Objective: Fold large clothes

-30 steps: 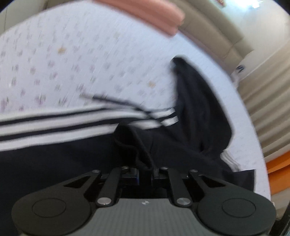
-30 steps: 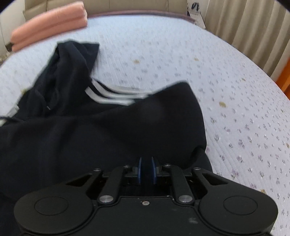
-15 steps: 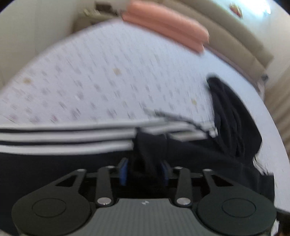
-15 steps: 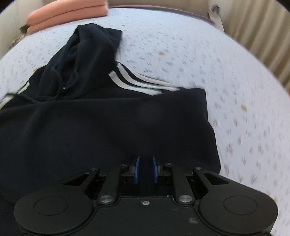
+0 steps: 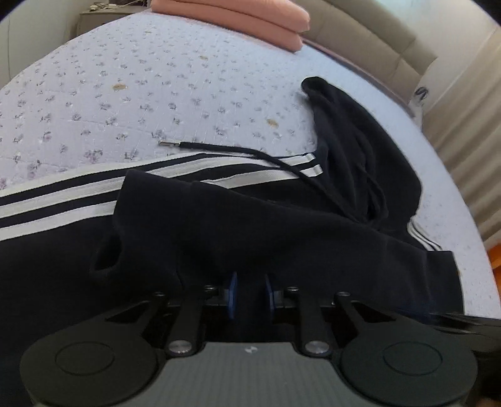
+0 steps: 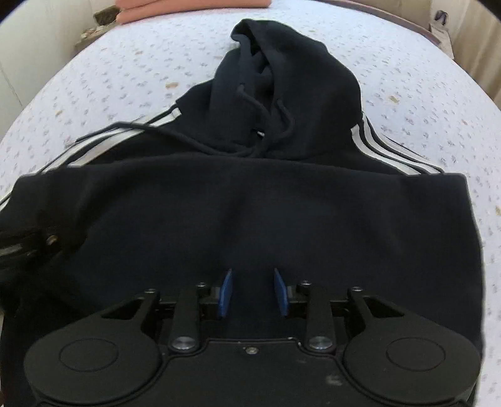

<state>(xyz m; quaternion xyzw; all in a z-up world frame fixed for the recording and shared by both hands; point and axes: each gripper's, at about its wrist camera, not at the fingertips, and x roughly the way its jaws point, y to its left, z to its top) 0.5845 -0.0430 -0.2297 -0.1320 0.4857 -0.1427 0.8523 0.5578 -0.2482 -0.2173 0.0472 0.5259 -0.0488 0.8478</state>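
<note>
Hoodie lies folded on bedspread. Left gripper and right gripper both parted over fabric, gripping nothing.

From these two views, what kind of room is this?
Most likely a bedroom. The hoodie lies on a bed with a floral quilt, folded pink bedding sits near a padded headboard, and curtains hang at one side.
</note>
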